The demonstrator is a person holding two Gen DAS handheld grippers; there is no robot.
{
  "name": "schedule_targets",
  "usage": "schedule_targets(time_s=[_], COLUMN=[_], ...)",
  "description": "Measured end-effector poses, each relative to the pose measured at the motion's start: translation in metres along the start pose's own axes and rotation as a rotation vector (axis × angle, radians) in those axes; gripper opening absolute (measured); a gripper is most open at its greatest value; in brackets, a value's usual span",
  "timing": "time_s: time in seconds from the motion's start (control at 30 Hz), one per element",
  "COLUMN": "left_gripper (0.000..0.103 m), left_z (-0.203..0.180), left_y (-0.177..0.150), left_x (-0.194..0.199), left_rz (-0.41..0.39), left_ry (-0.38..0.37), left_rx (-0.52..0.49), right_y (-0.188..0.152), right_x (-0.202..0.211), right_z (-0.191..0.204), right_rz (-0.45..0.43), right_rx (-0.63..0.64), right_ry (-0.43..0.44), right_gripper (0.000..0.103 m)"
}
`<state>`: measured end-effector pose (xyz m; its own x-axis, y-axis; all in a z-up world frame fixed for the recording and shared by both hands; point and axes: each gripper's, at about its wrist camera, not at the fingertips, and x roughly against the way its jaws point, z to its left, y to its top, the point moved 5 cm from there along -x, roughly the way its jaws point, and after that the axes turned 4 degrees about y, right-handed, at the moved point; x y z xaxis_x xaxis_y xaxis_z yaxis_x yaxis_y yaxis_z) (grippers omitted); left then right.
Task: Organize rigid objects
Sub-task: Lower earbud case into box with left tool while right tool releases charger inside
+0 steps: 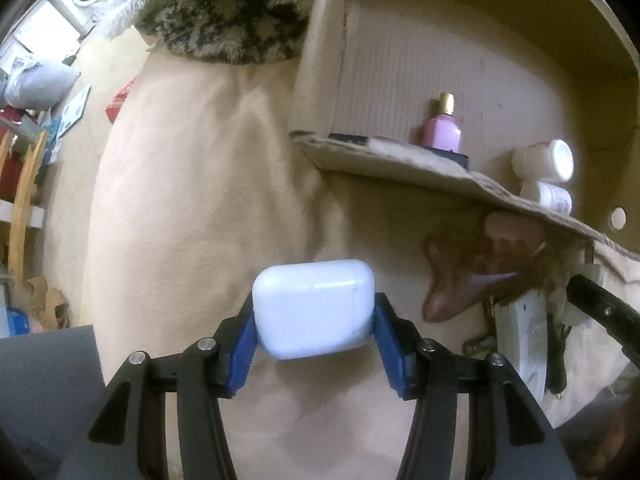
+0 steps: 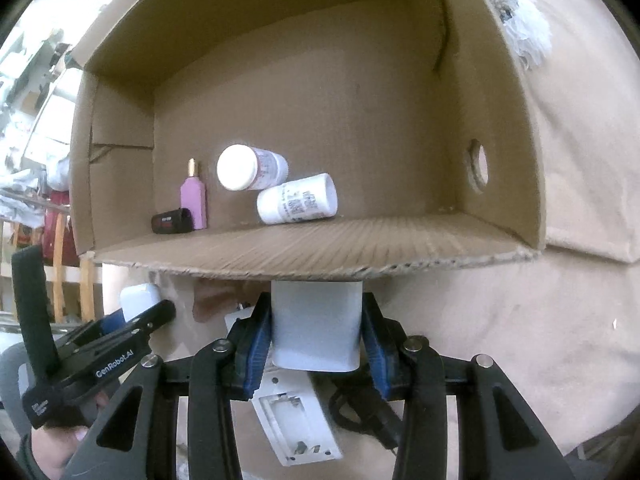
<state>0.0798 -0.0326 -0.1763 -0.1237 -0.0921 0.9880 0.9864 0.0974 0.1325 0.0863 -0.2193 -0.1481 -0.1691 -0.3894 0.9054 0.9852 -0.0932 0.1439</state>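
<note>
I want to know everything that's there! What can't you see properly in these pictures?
- Right wrist view: the top of the white block in the right tongs is hidden by the cardboard box flap.
- Left wrist view: the brown furry thing is half hidden under that flap.
- Right wrist view: the labels on the two white bottles are too blurred to read.
- Left wrist view: the room at the left edge is blurred.

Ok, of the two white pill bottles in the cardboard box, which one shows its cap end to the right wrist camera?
The upper-left white pill bottle, next to the pink perfume bottle. The lower-right white pill bottle lies leaning against it, label showing.
</note>
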Motion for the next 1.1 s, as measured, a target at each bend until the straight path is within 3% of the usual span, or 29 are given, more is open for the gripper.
schedule_targets(time_s=[0.5, 0.7, 0.93, 1.1], left_gripper=[0.05, 0.05, 0.05, 0.05], left_z=[0.036, 0.038, 0.017, 0.0], left_y=[-0.02, -0.028, 0.018, 0.067], left_x=[0.046, 0.095, 0.16, 0.166], left_rz=[-0.102, -0.17, -0.325, -0.365], left_ry=[0.013, -0.005, -0.032, -0.046], left_rx=[0.028, 0.009, -0.046, -0.082], right_y=[-0.025, -0.025, 0.0, 0.034], right_x=[0.051, 0.078, 0.12, 0.126], right_z=[0.01, 0.034, 0.053, 0.059], right_rz=[-0.117, -0.198, -0.303, -0.311], right_rx=[0.018, 0.067, 0.136, 0.171], right_ry=[0.086, 0.108, 0.117, 0.098], right_gripper=[0.044, 0.044, 0.044, 0.044])
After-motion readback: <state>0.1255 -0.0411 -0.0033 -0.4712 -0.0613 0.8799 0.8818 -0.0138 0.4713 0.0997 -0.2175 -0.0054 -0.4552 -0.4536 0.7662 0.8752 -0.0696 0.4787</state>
